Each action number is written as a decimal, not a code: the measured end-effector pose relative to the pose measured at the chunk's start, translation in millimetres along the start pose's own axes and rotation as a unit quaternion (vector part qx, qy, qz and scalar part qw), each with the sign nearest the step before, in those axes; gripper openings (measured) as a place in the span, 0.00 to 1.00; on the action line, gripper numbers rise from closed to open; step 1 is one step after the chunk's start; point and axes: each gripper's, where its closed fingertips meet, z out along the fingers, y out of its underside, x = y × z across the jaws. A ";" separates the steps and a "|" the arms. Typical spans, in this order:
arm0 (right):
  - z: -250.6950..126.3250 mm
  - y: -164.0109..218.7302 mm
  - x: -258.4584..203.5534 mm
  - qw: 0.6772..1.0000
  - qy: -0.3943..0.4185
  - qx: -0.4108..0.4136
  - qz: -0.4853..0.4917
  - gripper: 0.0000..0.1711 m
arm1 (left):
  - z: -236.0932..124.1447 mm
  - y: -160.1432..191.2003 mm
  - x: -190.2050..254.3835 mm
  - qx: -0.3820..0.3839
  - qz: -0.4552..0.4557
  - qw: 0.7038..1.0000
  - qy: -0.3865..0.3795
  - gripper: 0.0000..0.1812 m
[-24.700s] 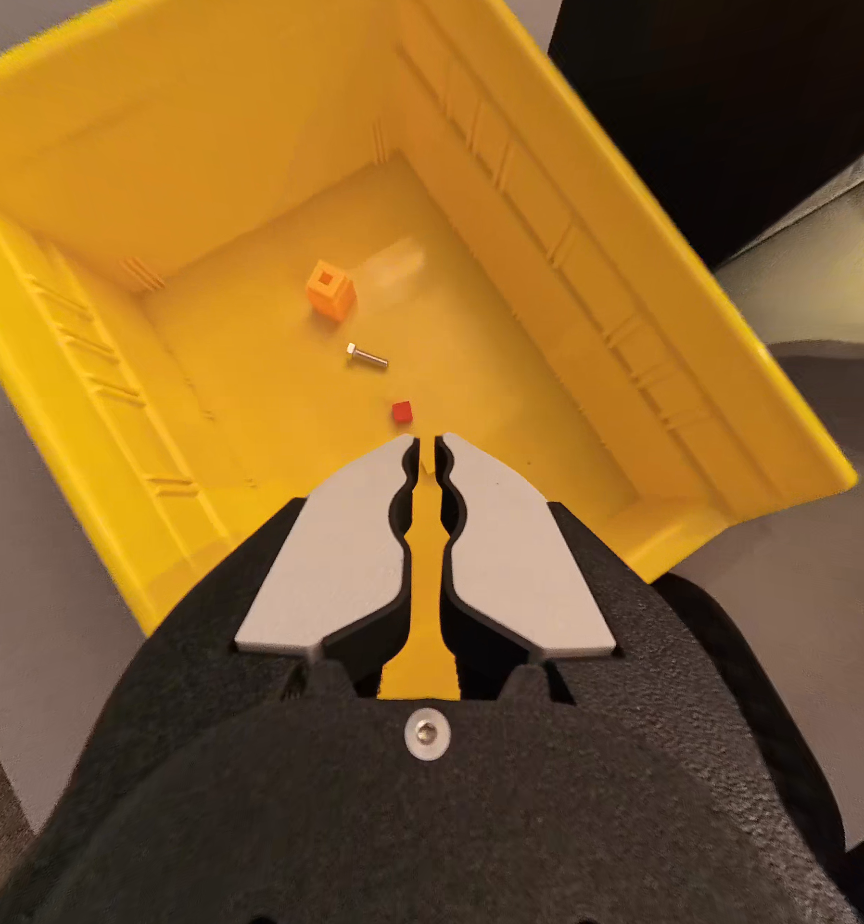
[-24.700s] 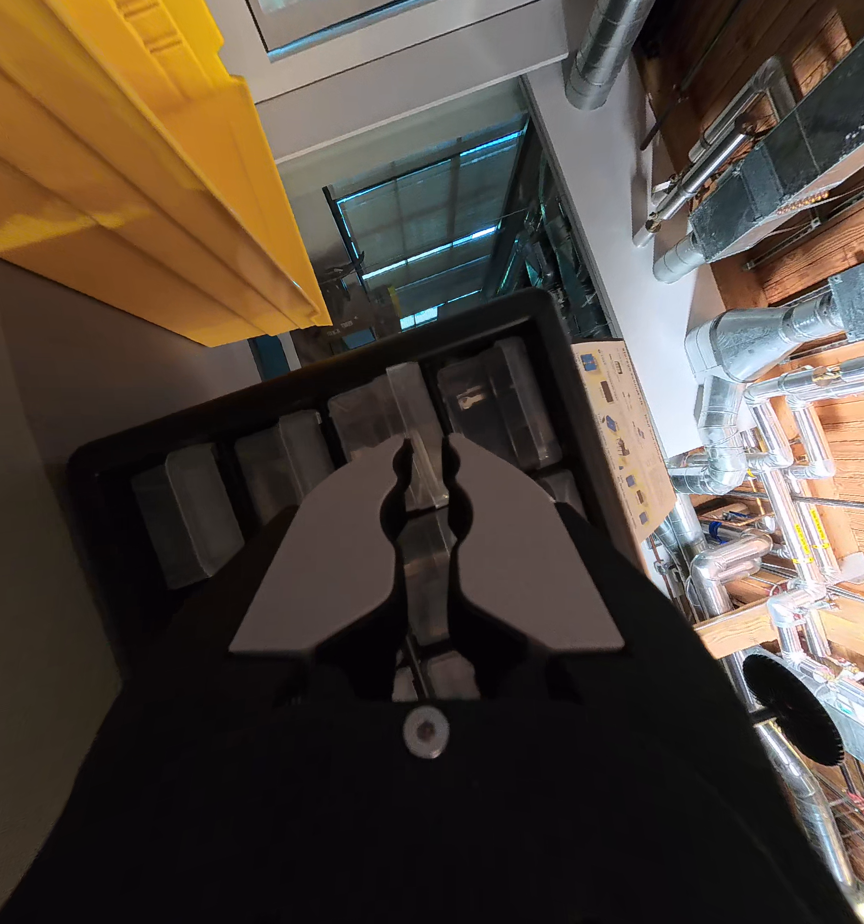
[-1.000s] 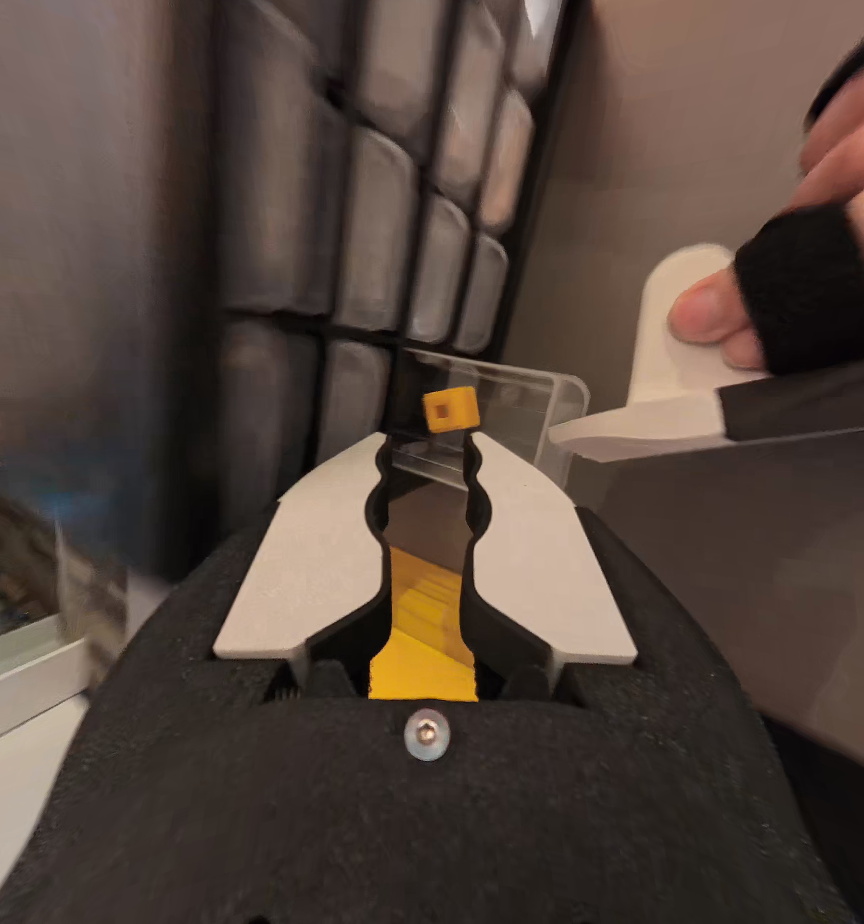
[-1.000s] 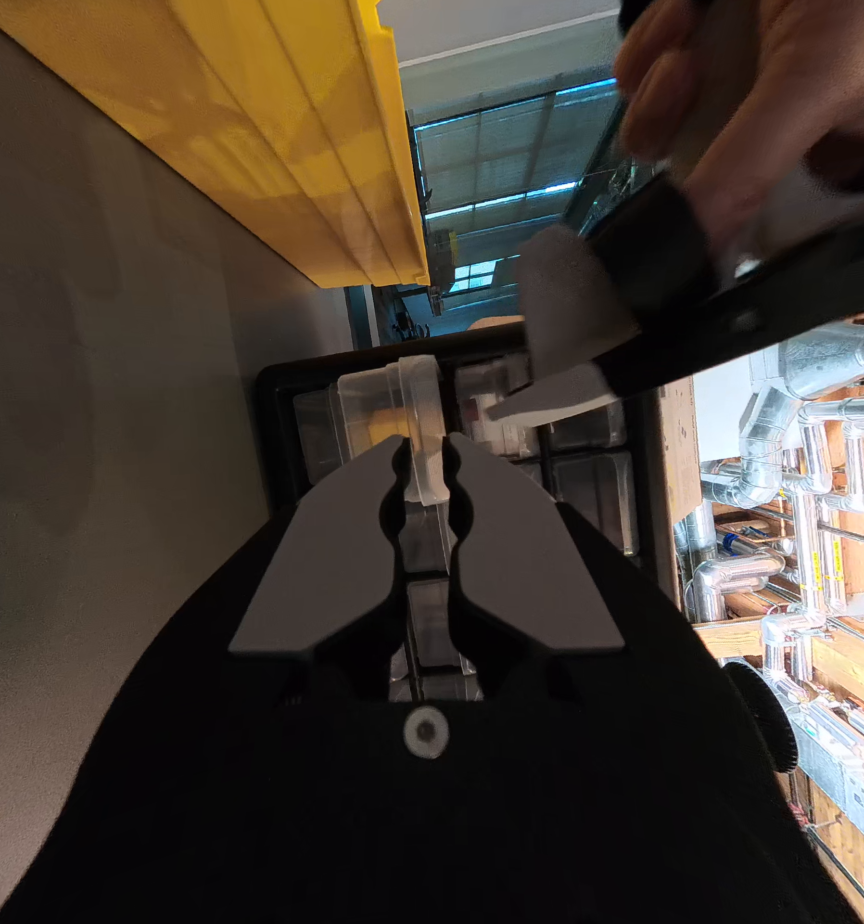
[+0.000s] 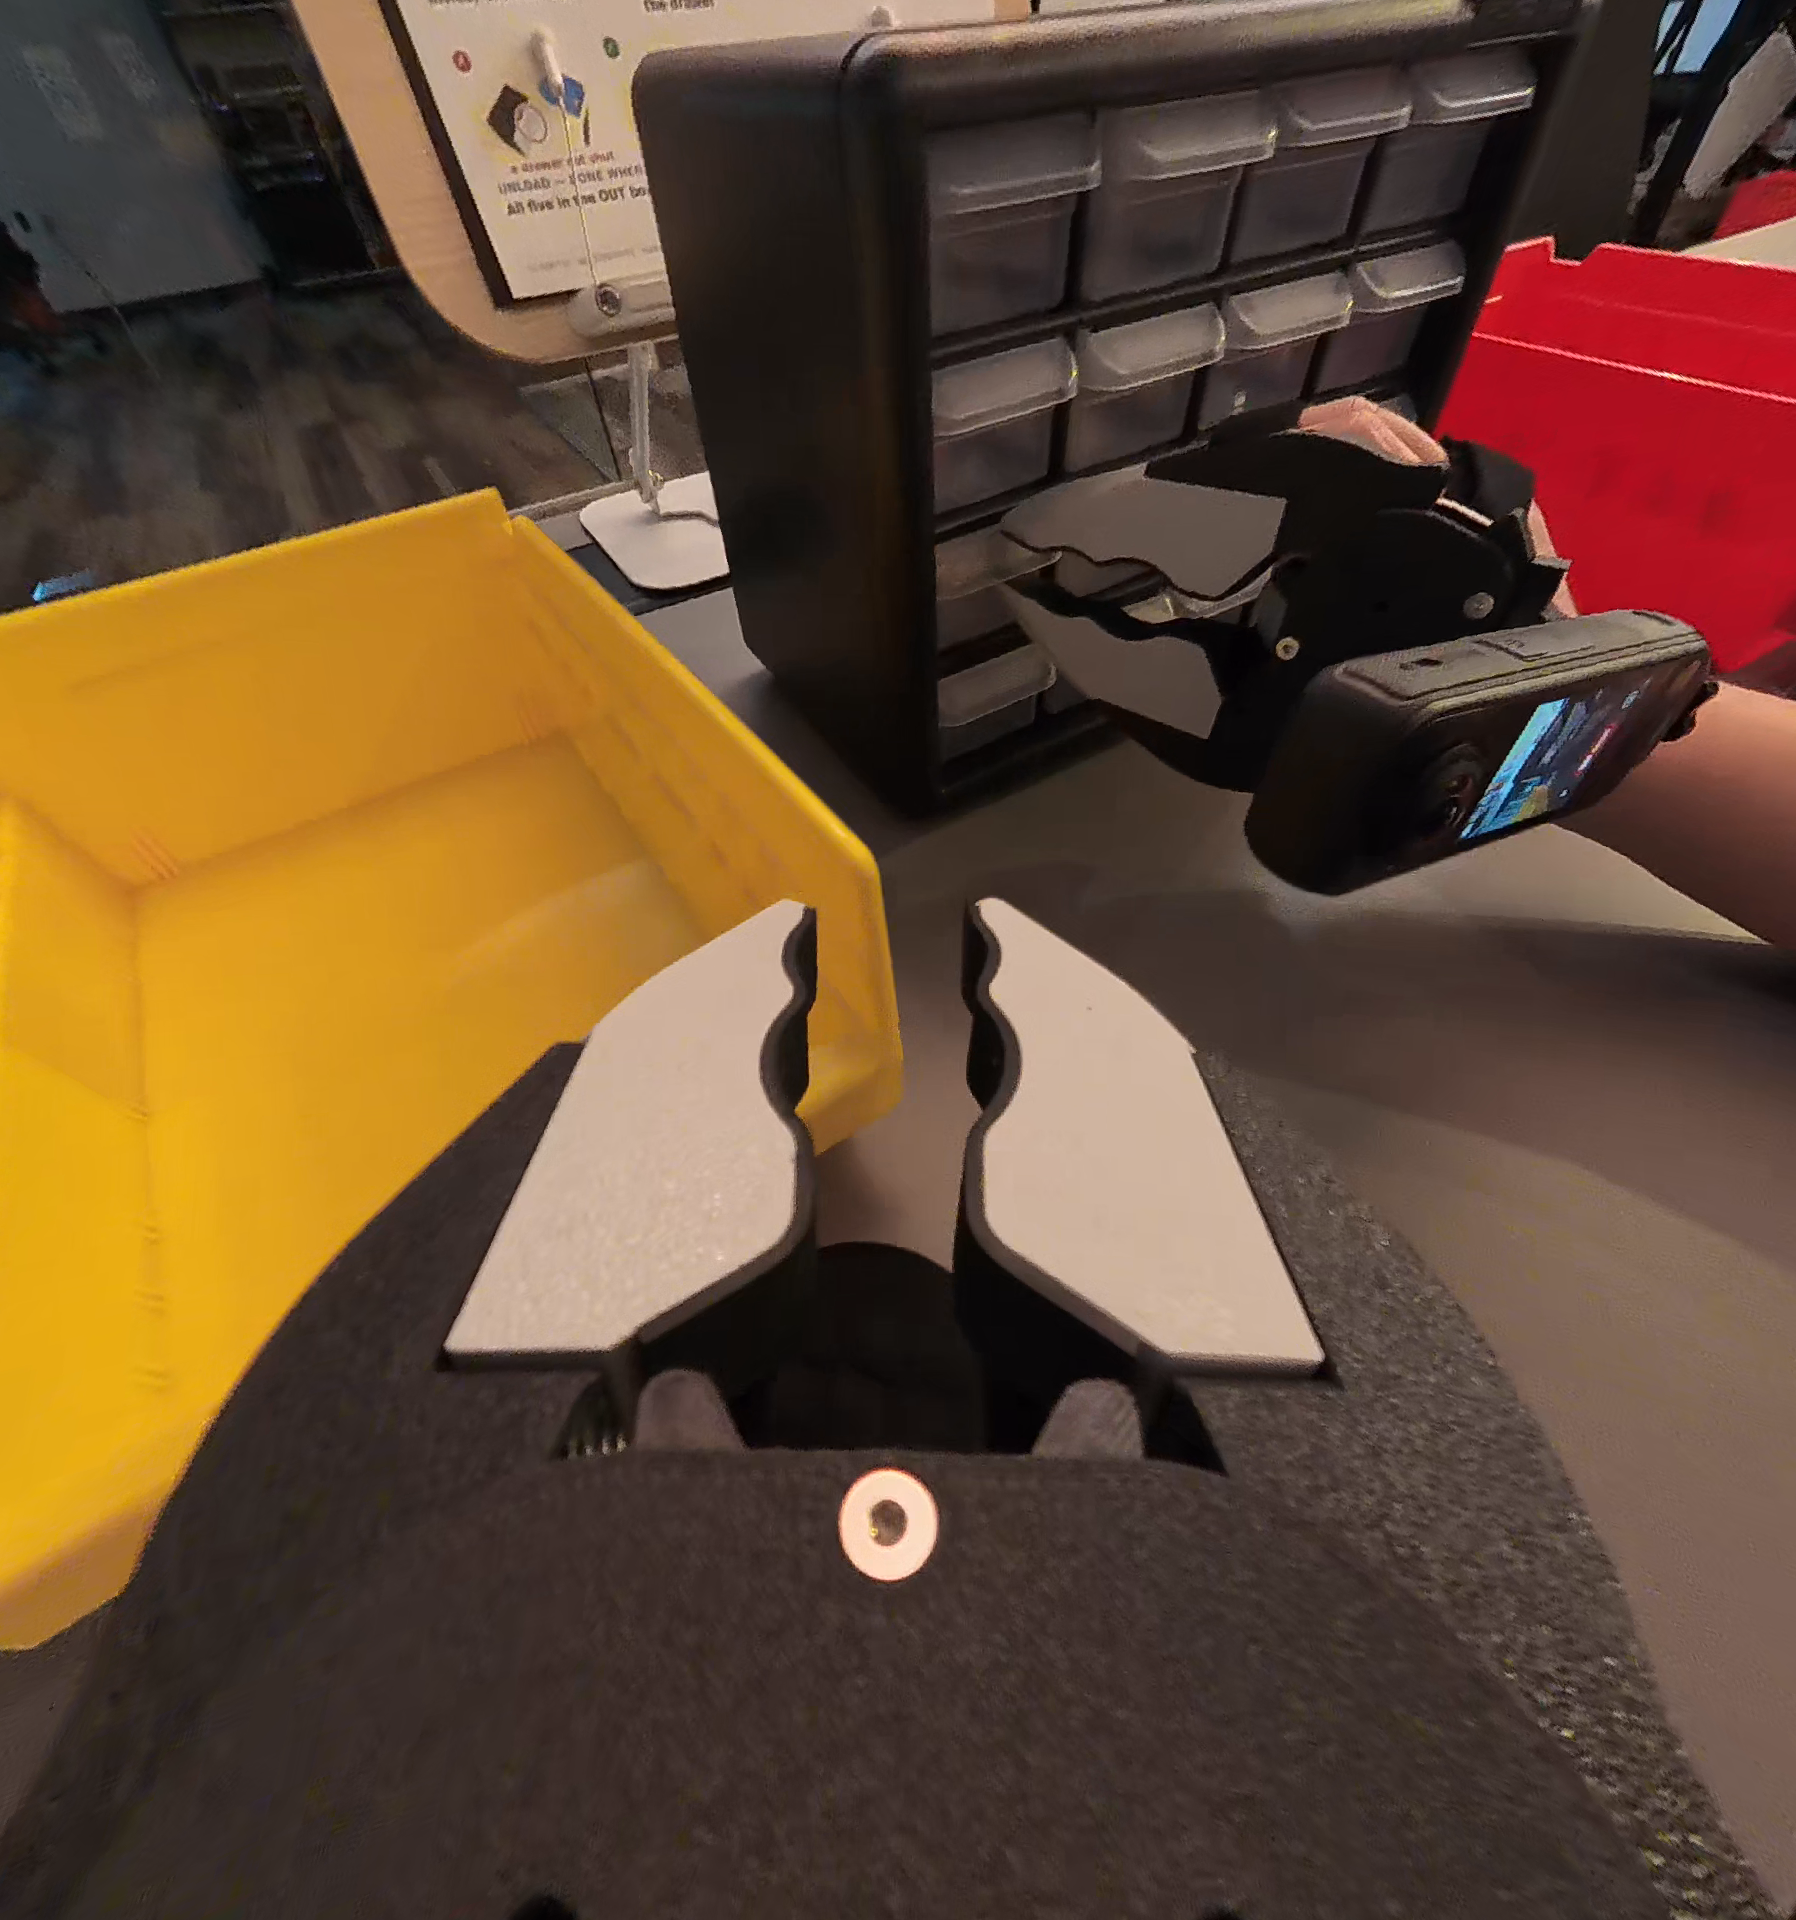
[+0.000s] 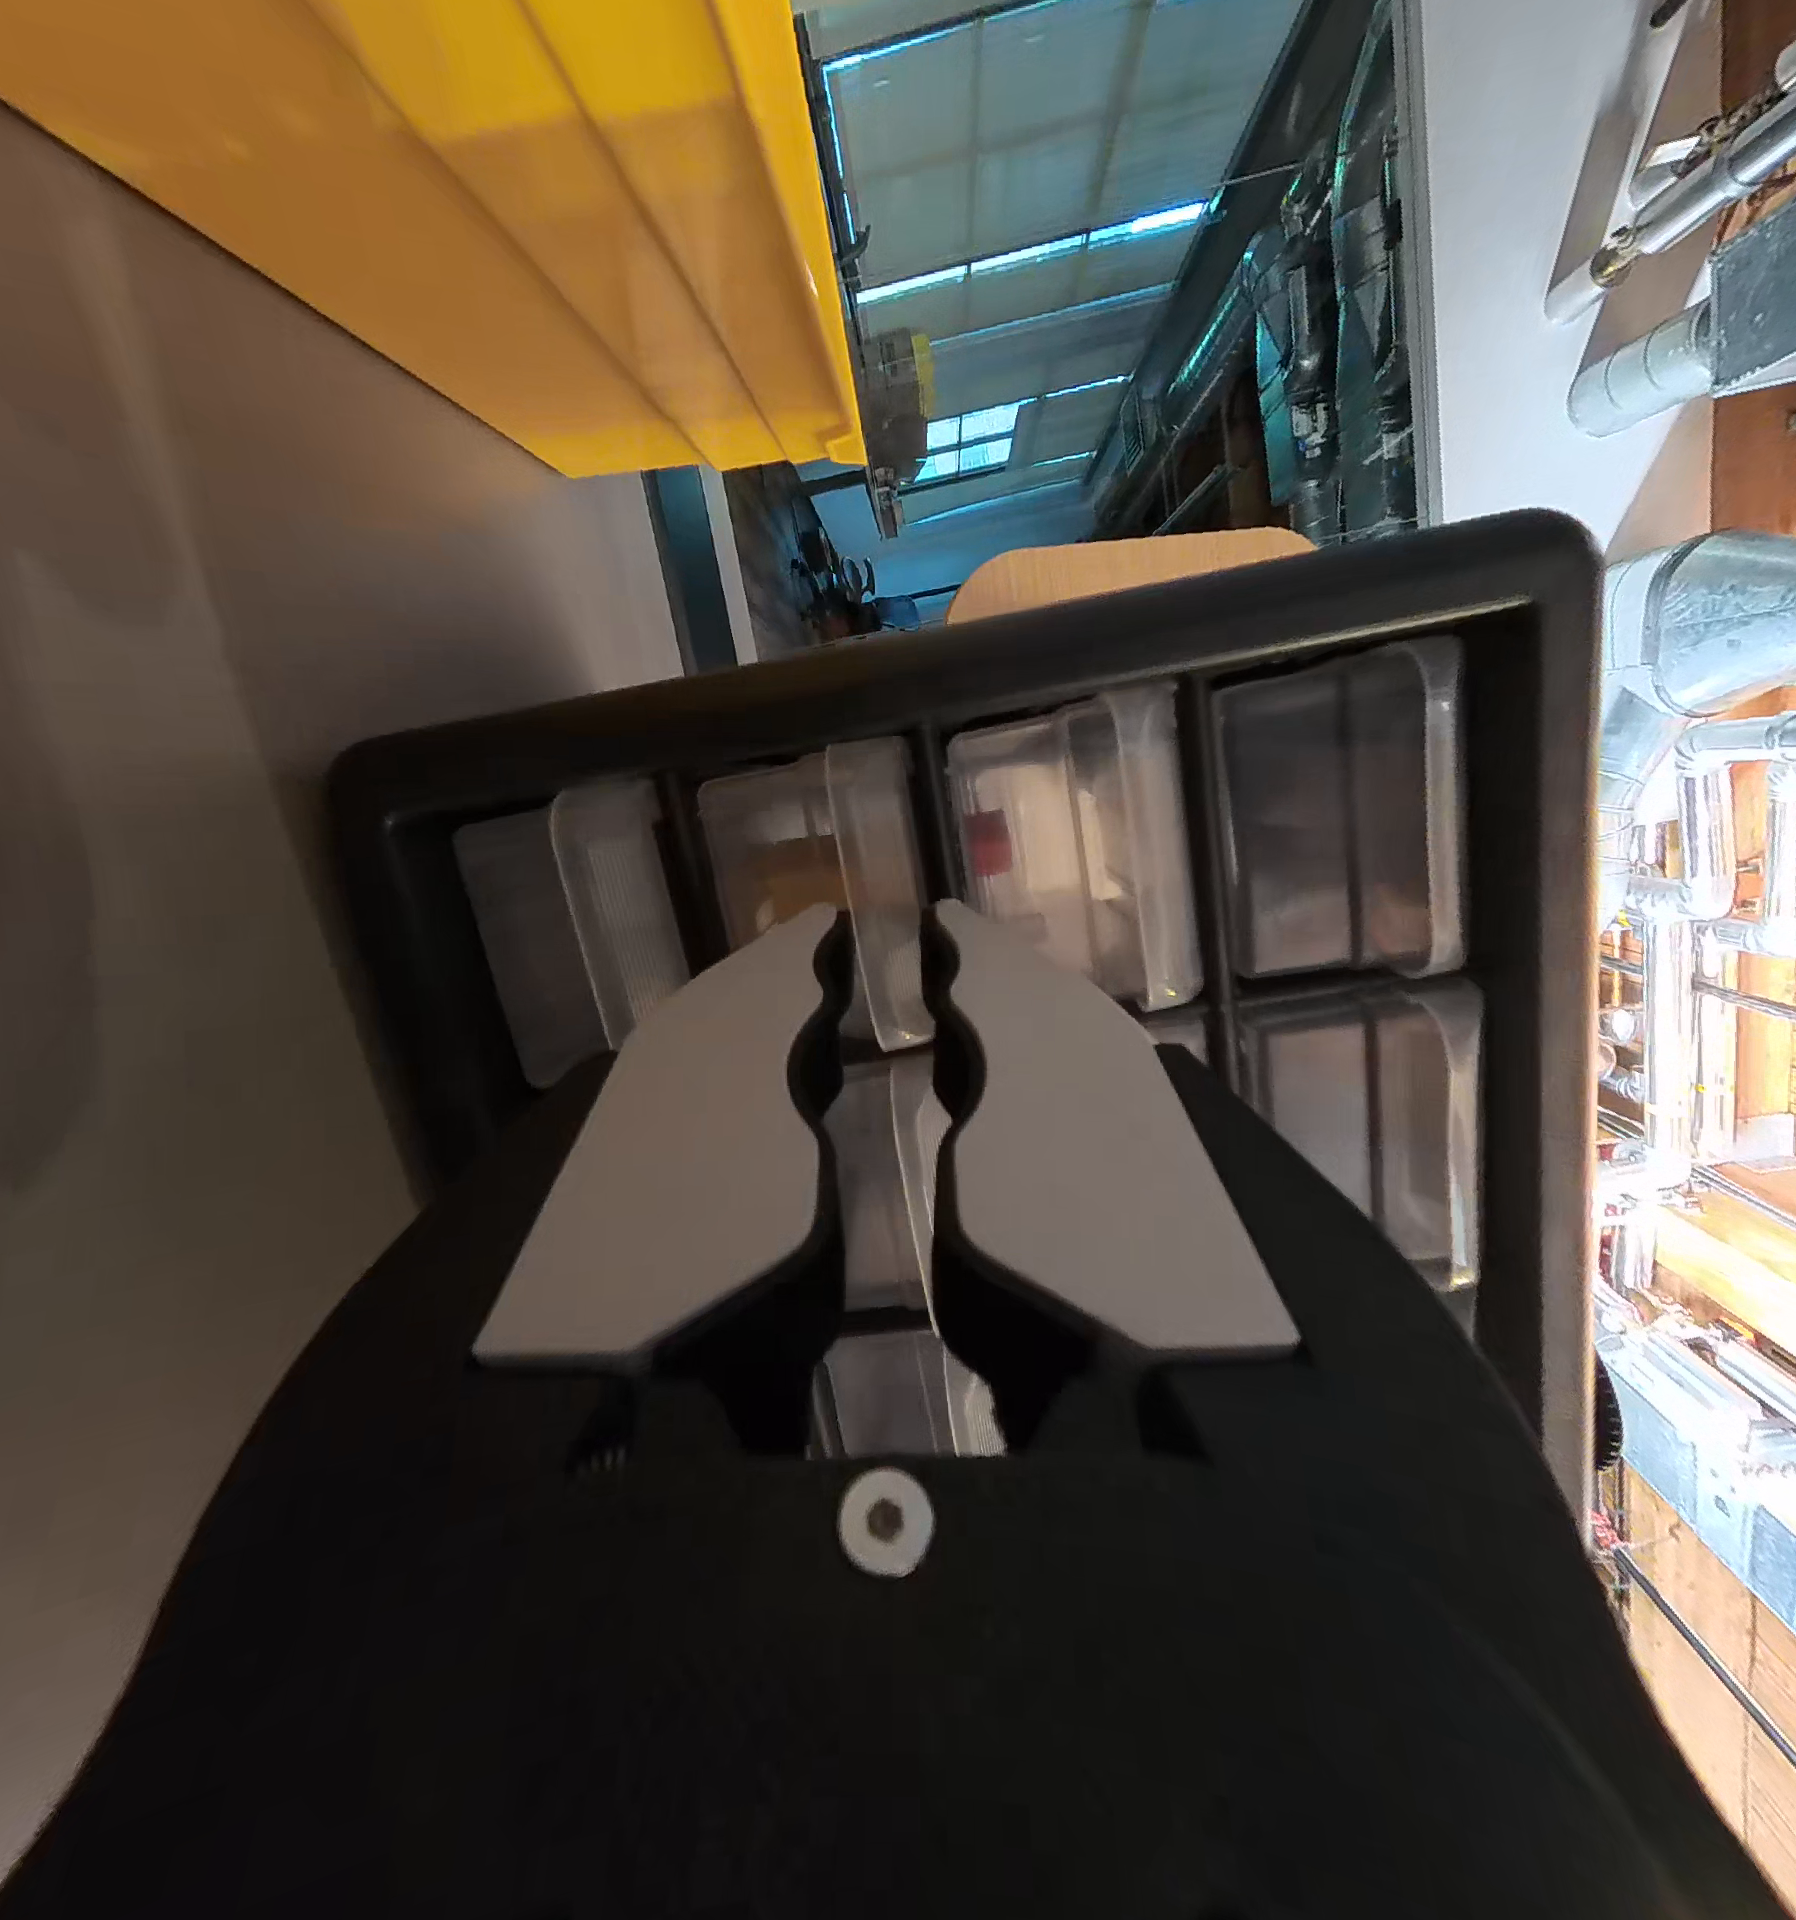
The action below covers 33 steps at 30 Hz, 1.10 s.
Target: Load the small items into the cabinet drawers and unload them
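The black cabinet (image 5: 790, 312) of clear drawers stands at the back of the grey table. My right gripper (image 6: 886, 907) is turned on its side and shut on the handle (image 6: 873, 831) of one clear drawer. That drawer sits almost flush in the cabinet (image 6: 1538, 779) and holds an orange piece (image 6: 785, 873). The neighbouring drawer holds a small red cube (image 6: 987, 842). The right gripper also shows in the left wrist view (image 5: 1019, 566), at the cabinet's third row. My left gripper (image 5: 889, 925) is open and empty, above the table beside the yellow bin (image 5: 665, 665). No items show in the part of the bin I see.
A red bin (image 5: 1652, 416) stands to the right of the cabinet. A sign on a white stand (image 5: 655, 530) is behind the yellow bin. The yellow bin's side also shows in the right wrist view (image 6: 561, 208). Grey table (image 5: 1445, 1143) lies in front of the cabinet. My right fingertips sit around 20 centimetres from my left ones.
My left gripper has drawn back from the drawer to the yellow bin and opened wider, leaving the orange piece in the drawer. My right gripper has pushed that drawer back into the cabinet.
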 end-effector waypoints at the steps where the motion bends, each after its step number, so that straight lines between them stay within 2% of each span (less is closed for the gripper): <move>1: 0.4 0.2 0.1 1.000 0.000 0.000 0.000 0.08 | -0.4 0.9 -0.9 -0.001 -0.004 1.000 0.000 0.14; 5: -3.1 -0.2 1.7 1.000 0.011 0.004 0.004 0.09 | -3.5 -9.1 -0.6 0.012 -0.010 1.000 0.003 0.16; 8: -13.0 -1.2 5.1 1.000 0.016 0.016 0.014 0.11 | -5.6 -32.5 2.1 0.029 0.012 0.999 0.007 0.20; 18: -44.2 11.1 36.7 0.994 0.047 0.038 0.088 0.10 | 14.8 -173.5 14.9 0.089 0.126 0.987 0.037 0.29; 21: -40.1 18.3 27.7 0.995 0.027 0.034 0.092 0.07 | 20.9 -210.7 27.2 0.103 0.138 0.984 0.053 0.29; 24: -41.5 5.2 11.8 0.996 0.005 0.066 0.067 0.03 | 23.9 -240.9 42.3 0.132 0.117 0.981 0.077 0.27; 28: -35.4 -7.0 -0.3 0.996 -0.007 0.062 0.058 0.03 | 29.2 -258.6 60.5 0.150 0.092 0.977 0.118 0.27; 33: -21.6 -6.3 2.0 0.997 0.009 0.042 0.071 0.03 | 37.1 -257.1 55.2 0.147 0.095 0.979 0.109 0.27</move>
